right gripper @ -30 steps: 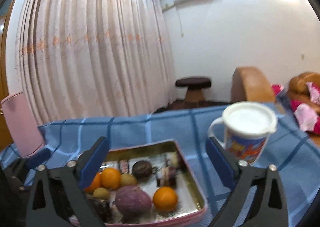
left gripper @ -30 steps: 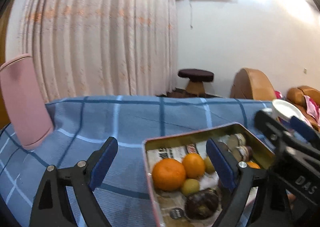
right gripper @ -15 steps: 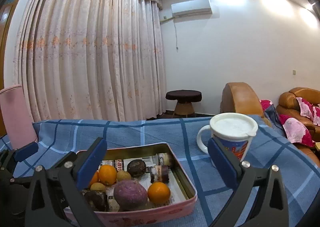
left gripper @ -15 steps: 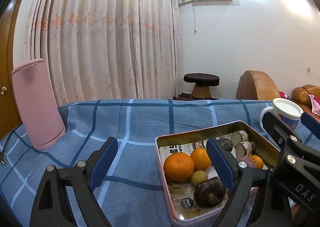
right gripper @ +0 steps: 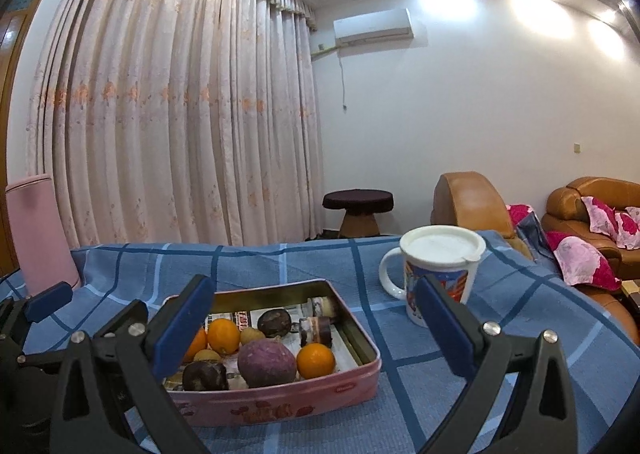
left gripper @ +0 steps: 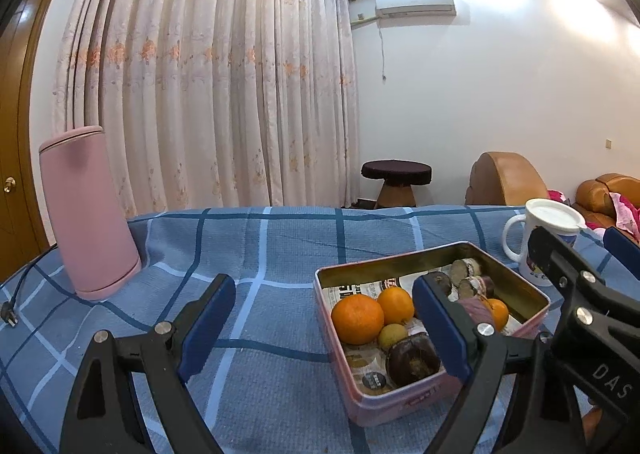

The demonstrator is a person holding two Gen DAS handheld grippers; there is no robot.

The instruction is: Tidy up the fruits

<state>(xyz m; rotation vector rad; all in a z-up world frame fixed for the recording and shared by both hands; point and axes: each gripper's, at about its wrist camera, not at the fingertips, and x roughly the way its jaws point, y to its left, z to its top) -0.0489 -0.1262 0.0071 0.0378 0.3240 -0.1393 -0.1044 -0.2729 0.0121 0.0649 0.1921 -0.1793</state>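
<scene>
A pink tin box [left gripper: 404, 408] [right gripper: 280, 406] lined with newspaper sits on the blue checked tablecloth. It holds oranges [left gripper: 357, 319] [right gripper: 315, 360], a small yellow fruit [left gripper: 393, 336], dark purple fruits [left gripper: 412, 360] [right gripper: 205, 376], a large purple fruit [right gripper: 266, 362] and small wrapped rolls [right gripper: 316, 326]. My left gripper [left gripper: 324, 328] is open and empty, held above the cloth just left of the box. My right gripper [right gripper: 310, 320] is open and empty, held over the near side of the box. Neither touches anything.
A tall pink container [left gripper: 90, 214] stands at the far left with a black cable [left gripper: 16, 294] beside it. A white lidded mug [right gripper: 436, 270] [left gripper: 546, 242] stands right of the box. Brown armchairs [right gripper: 472, 200] and a stool [right gripper: 358, 214] lie beyond the table.
Both grippers have pulled back and tilted up from the box, so it sits lower and farther in each view. Both stay open. The fruits have not moved.
</scene>
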